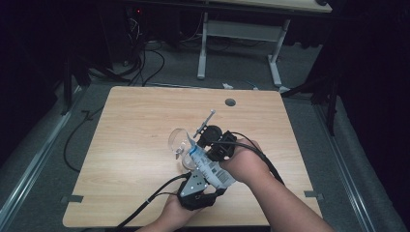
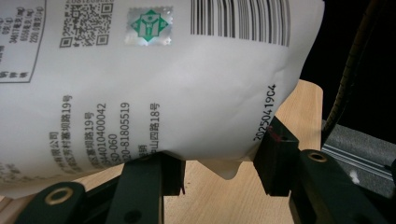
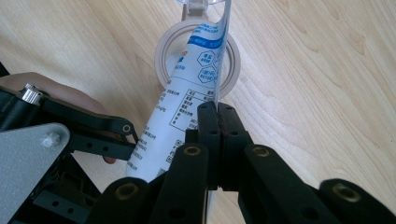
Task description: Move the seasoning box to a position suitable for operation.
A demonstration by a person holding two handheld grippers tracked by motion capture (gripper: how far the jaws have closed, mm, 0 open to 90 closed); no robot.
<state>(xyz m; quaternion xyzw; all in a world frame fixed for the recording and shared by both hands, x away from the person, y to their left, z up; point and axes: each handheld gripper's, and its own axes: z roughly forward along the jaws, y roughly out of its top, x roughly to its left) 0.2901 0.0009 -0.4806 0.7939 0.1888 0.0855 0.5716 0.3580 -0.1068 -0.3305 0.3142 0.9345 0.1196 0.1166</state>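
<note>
The white printed soft refill pouch (image 1: 207, 166) is sitting mid-tabletop (image 1: 135, 125), tilting with its long axis running from 5 o'clock up to 11 o'clock, top edge pointing at the clear glass cup (image 1: 179, 141). Can't tell what's in the cup. The left gripper (image 2: 219, 158) is clamping the pouch's lower body, and the right gripper (image 3: 218, 123) is pinching its flat side seam.

Both grippers, left (image 1: 203, 175) and right (image 1: 212, 145), hold a white pouch (image 1: 209, 167) tilted over a clear cup (image 1: 180, 141)
</note>
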